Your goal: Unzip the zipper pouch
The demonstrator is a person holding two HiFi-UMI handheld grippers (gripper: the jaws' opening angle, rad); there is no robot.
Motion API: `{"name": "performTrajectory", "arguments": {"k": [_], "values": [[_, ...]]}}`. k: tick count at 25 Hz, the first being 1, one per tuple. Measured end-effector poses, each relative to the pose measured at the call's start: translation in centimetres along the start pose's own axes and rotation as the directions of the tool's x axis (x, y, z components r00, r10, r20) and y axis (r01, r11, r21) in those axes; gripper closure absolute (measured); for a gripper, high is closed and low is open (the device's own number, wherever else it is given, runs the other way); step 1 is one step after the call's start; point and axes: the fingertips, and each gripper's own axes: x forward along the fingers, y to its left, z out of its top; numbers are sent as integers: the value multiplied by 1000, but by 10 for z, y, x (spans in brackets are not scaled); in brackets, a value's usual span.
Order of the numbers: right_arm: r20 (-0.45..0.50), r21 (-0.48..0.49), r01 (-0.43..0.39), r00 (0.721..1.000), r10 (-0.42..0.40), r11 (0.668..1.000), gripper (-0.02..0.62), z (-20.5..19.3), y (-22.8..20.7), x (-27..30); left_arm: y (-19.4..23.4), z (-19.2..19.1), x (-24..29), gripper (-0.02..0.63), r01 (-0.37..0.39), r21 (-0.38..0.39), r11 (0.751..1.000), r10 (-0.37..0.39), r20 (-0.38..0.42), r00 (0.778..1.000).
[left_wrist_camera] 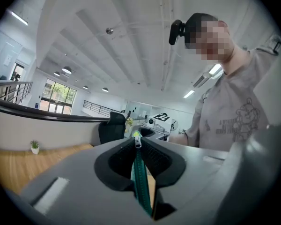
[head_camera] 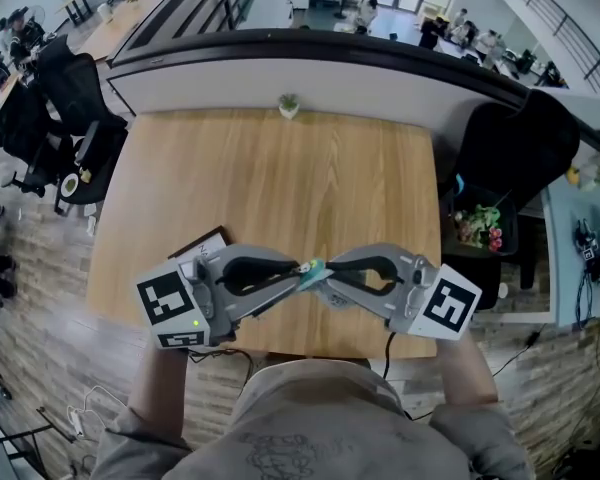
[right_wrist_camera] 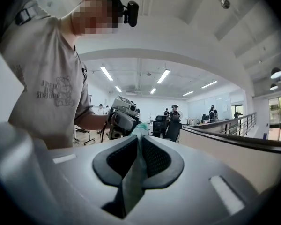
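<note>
Both tongs are pinched down, meeting tip to tip over the near edge of the wooden table (head_camera: 280, 168). My left gripper (head_camera: 300, 267) has its jaws pressed together on the teal zipper pouch (head_camera: 312, 269), right along the zipper line. In the left gripper view the silver zipper pull (left_wrist_camera: 137, 141) sits just at the tips of the jaws. My right gripper (head_camera: 328, 276) is squeezed onto the pouch's teal fabric from the other side, with the fabric running edge-on down between the pads. So the pouch is held up between the two, above the table's near edge, and as far as I can tell it's not touching the wood.

Other stuff around: a little potted plant (head_camera: 288, 105) at the table's far edge, a dark-framed card thing (head_camera: 205, 245) lying on the table just beside the left gripper, and black office chairs (head_camera: 70, 98) off the table's left side.
</note>
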Motion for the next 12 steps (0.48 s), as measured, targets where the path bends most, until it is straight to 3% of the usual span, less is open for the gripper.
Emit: {"name": "performTrajectory", "arguments": {"k": [4, 7, 12], "values": [[4, 43, -53, 999, 53, 998, 535, 2, 7, 2, -5, -2, 0, 569, -2, 37, 999, 3, -27, 1000], [33, 84, -113, 993, 110, 990, 427, 10, 13, 3, -11, -7, 4, 569, 15, 75, 997, -9, -78, 997], [22, 68, -152, 988, 151, 986, 433, 13, 17, 7, -20, -16, 12, 569, 50, 93, 994, -37, -135, 990]]}}
